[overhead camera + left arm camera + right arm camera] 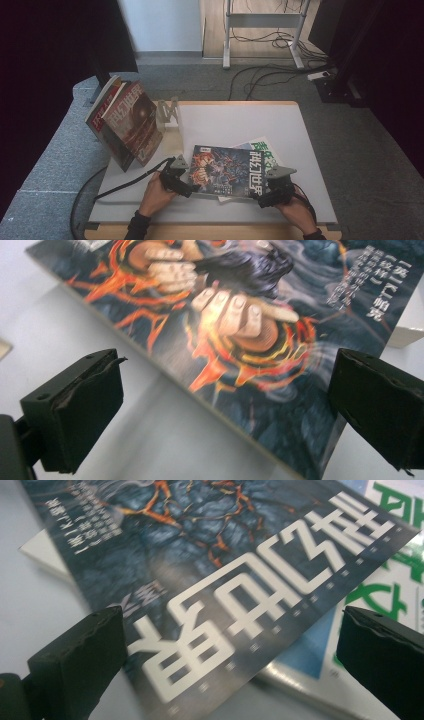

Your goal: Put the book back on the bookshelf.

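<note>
A dark blue magazine (227,170) with a fiery figure on its cover lies near the table's front edge, on top of a magazine with green lettering (263,146). My left gripper (189,182) is at its left edge and stands open. In the left gripper view the cover (240,315) reaches between the wide-apart jaws of that gripper (227,415). My right gripper (267,192) is open at the magazine's front right corner. The white title letters (225,605) lie between the jaws of this gripper (225,665), and the green-lettered magazine (395,580) shows underneath.
Several books (127,125) lean upright at the table's back left, beside a clear bookend (167,112). The white tabletop (240,122) is bare behind the magazines. Cables trail from both grippers over the front edge.
</note>
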A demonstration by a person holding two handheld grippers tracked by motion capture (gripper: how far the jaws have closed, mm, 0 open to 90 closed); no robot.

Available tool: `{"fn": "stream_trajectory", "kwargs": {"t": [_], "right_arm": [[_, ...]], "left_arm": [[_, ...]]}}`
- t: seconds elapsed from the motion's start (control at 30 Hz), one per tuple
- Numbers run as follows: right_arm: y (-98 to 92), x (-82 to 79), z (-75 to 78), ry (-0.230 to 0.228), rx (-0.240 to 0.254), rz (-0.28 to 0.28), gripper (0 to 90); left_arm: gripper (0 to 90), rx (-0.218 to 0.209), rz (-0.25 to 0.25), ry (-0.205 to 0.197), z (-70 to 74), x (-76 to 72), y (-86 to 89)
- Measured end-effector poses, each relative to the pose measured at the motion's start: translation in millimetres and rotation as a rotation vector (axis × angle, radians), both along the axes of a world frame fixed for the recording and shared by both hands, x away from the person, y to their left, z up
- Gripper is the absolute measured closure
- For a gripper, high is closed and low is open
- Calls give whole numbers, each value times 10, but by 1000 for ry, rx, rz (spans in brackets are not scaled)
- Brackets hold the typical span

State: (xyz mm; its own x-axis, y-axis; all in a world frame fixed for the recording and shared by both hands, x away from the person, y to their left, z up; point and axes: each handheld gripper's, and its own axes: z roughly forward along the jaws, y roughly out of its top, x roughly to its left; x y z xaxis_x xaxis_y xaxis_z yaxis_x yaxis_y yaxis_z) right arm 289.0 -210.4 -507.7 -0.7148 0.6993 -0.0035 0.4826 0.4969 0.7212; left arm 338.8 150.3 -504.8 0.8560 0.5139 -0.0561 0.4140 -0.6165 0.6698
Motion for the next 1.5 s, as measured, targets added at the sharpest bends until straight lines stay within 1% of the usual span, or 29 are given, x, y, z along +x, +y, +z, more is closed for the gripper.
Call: {"fn": "stream_trajectory", "kwargs": {"t": [0.03, 0.07, 0.1, 0.17, 0.23, 0.3, 0.4, 0.47, 0.5, 0.67, 0.73, 0.83, 0.93, 1.07, 1.1, 1.17, 1.2, 1.27, 1.37, 1.43, 1.5], "right_arm": [[1, -14, -4, 1, -1, 1, 0], [4, -30, -12, -1, 0, -5, 0], [4, -39, -19, -1, -1, -5, 0], [9, -48, -43, 4, -5, -5, 0], [19, -46, -71, 9, -13, 3, 0], [28, -44, -87, 14, -15, 5, 0], [29, -45, -93, 6, -24, 8, 0], [29, -44, -99, 5, -25, 10, 0], [32, -44, -100, 6, -29, 11, 0], [30, -24, -96, 1, -46, 16, 0], [15, -12, -92, -1, -50, 10, 0], [-21, 9, -89, -2, -52, -1, 0], [-66, 40, -80, -15, -58, -21, 0], [-136, 108, -60, -20, -64, -56, 0], [-158, 134, -54, -24, -67, -62, 0], [-193, 188, -47, -22, -65, -81, 0], [-211, 217, -45, -20, -66, -92, 0], [-239, 275, -46, -15, -62, -107, 0], [-281, 351, -54, -4, -51, -122, 0], [-299, 385, -59, 0, -46, -130, 0], [-312, 409, -62, 3, -42, -130, 0]], "left_arm": [[17, -21, -1, 9, -3, 8, -8], [19, -29, 3, 25, -11, 21, -10], [17, -17, 5, 26, -28, 27, -15], [9, -24, 7, 37, -46, 33, -16], [12, -36, 4, 36, -49, 18, -27], [14, -35, 1, 41, -62, 11, -34], [21, -2, -6, 55, -124, -13, -62], [6, -2, -4, 51, -148, -29, -73], [0, -9, 5, 50, -150, -41, -81], [0, -10, -1, 52, -150, -74, -87], [0, -4, -7, 49, -163, -90, -94], [0, -10, -6, 44, -178, -118, -110], [0, -17, -15, 41, -183, -137, -119], [14, -39, -27, 49, -142, -140, -108], [24, -51, -28, 51, -129, -131, -104], [24, -48, -18, 41, -98, -104, -91], [17, -47, -16, 45, -86, -82, -82], [20, -34, -6, 34, -63, -43, -69], [20, -38, 2, 28, -21, 13, -47], [21, -41, -2, 25, 14, 50, -25], [20, -35, 5, 14, 53, 93, 2]]}}
